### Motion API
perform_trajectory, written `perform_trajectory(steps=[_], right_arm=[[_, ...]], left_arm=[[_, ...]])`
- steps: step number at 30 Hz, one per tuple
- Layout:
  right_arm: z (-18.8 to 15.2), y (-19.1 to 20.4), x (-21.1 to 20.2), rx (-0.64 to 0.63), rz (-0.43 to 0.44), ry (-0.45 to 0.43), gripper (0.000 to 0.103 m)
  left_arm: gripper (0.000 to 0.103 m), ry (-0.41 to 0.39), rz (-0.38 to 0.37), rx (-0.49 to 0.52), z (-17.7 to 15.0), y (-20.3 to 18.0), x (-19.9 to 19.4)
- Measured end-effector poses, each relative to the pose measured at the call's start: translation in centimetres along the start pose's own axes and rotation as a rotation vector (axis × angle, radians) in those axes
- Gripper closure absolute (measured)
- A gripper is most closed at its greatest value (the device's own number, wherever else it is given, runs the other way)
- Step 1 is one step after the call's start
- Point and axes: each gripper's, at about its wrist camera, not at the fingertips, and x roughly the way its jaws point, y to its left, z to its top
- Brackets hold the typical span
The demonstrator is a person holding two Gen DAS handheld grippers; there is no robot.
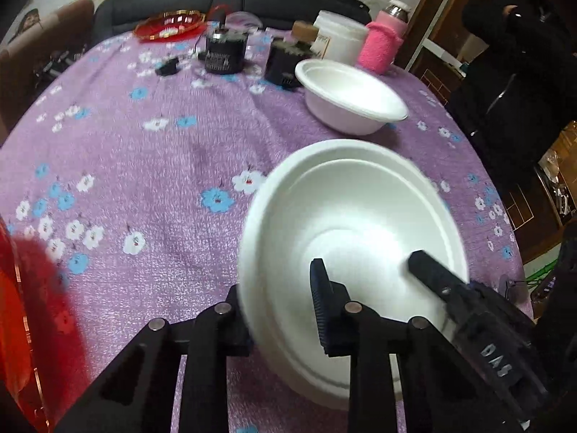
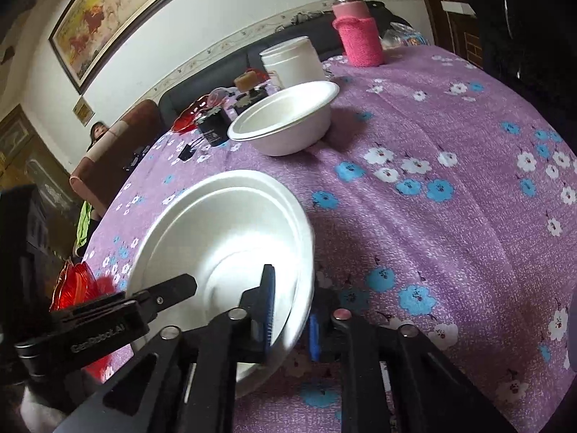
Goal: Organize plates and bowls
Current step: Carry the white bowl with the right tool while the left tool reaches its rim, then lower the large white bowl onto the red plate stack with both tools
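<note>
Both grippers had hold of one white foam bowl (image 1: 353, 238), which filled the lower right of the left wrist view and the lower centre-left of the right wrist view. The left gripper (image 1: 281, 310) was pinched on the bowl's near-left rim, with one ribbed finger inside the wall and the other outside and under it. The right gripper (image 2: 288, 310) was clamped the same way on the opposite rim, its blue-padded fingers either side of the wall. Gripping thin foam at two facing edges probably kept the bowl from buckling or swinging, since a single pinch on so light a rim would let it tilt.

The bowl sat tipped, its far lip higher than the near one. It looked lifted off the purple floral tablecloth (image 1: 151, 166) rather than resting on it, though the contact underneath was hidden.

Towards the upper right of the left view stood the second white bowl (image 1: 351, 99) — what looked like two nested, to judge by the doubled rim in the right view (image 2: 285, 119). That was the likely destination, with the held bowl to be carried over and dropped into the stack.

A red plate (image 1: 169, 25) lay at the table's far edge, upper left, and another red dish (image 2: 74, 283) showed at the left margin.
</note>
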Motion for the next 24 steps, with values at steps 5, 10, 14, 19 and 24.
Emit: perform_trajectory(steps=[5, 10, 14, 19, 24], right_arm=[[-0.3, 1.1, -0.6, -0.025, 0.016, -0.027, 0.088], [-0.2, 2.8, -1.7, -0.035, 0.075, -0.037, 0.088], [0.0, 6.2, -2.7, -0.069, 0.127, -0.04, 0.088], [0.6, 12.4, -3.1, -0.149, 0.212, -0.026, 0.087], [0.2, 19.9, -2.0, -0.261, 0.273, 0.004, 0.087]], left_arm=[[0.079, -0.055, 0.025, 0.006, -0.3, 0.0, -2.0], [0.079, -0.08, 0.026, -0.027, -0.6, 1.6, -4.6], [0.079, -0.137, 0.054, -0.053, -1.0, 4.0, -8.6], [0.079, -0.21, 0.113, -0.116, -1.9, 9.1, -14.0], [0.078, -0.253, 0.183, -0.206, -3.1, 14.9, -17.6]])
